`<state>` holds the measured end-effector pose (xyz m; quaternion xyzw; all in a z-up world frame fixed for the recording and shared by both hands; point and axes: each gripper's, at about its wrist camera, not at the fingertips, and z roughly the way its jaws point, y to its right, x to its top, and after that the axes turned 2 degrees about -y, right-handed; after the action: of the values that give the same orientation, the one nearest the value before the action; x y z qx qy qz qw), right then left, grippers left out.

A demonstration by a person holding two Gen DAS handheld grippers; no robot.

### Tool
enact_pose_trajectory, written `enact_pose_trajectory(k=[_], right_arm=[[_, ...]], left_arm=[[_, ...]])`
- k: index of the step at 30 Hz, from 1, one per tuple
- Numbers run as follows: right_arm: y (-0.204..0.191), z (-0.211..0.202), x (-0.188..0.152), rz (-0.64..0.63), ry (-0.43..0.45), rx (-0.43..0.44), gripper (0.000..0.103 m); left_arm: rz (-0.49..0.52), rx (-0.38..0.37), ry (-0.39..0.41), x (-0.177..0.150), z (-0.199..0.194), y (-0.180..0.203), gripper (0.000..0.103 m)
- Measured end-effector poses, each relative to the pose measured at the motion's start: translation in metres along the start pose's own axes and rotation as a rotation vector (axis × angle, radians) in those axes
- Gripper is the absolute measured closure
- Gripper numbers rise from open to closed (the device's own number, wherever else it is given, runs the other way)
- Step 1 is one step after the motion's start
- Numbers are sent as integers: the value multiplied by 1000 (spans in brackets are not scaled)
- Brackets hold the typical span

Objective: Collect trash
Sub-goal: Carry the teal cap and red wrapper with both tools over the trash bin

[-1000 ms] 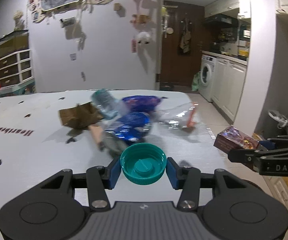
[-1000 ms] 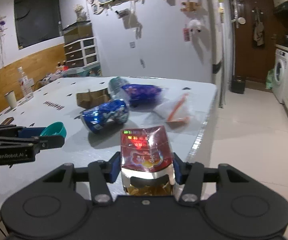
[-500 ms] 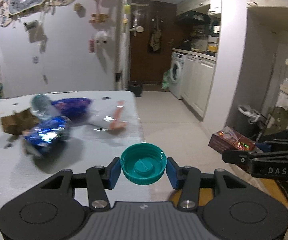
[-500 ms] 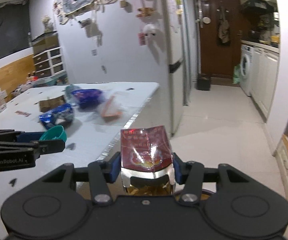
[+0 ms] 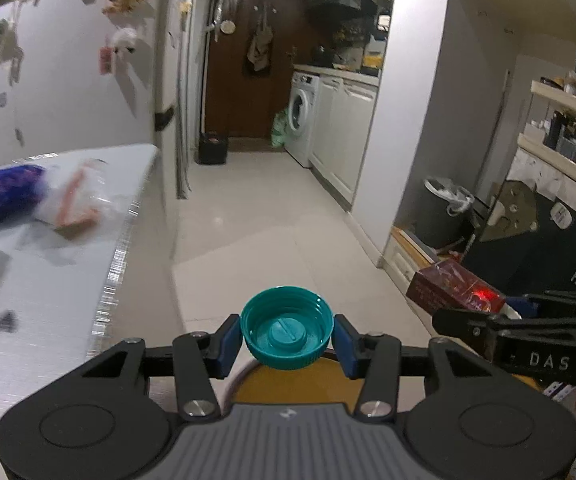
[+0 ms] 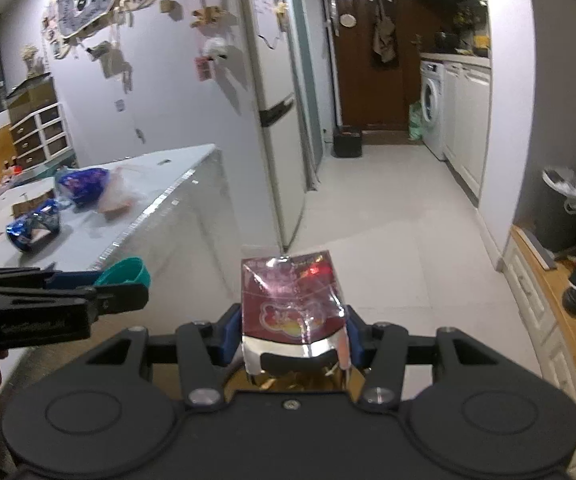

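While both tools hang past the white table's edge (image 5: pixel 99 312), I see my left gripper (image 5: pixel 287 339) clamped on a round teal plastic bottle cap (image 5: pixel 287 334), open side up, w/ both blue pads (image 5: pixel 229 340) pressing its ribbed rim. My right gripper (image 6: pixel 294 336) is closed on a crumpled dark-red foil snack packet (image 6: pixel 292 306), pinched btwn its pads. Rest of the trash sits on the tabletop: a crushed blue can (image 6: pixel 31 226), a blue wrapper (image 6: pixel 83 184), a clear plastic bag (image 6: pixel 119 196). A dark bin w/ white liner (image 6: pixel 564 212) stands on the floor by the right wall, well apart from both grippers.
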<state>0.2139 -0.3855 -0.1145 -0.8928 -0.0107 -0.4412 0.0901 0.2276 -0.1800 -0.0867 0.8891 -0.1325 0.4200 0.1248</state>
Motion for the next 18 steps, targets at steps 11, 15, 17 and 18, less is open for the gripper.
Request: enact_pose_trajectory(k=[11,15,17,18], right_arm=[[41,49,-40,66,-118,0,51],[48,80,-57,79,-178,18,51],[52,95,-66,93,-211,27,51],[54,103,-70,100,-229,33,51]], left_arm=[[-88,-22,-138,-41,82,21,53],[-138,-13,-205,-62,116,14,53],[-160,-4,-240,-72,132,9,53],[-174,-2,-257,-76,141,6,53]])
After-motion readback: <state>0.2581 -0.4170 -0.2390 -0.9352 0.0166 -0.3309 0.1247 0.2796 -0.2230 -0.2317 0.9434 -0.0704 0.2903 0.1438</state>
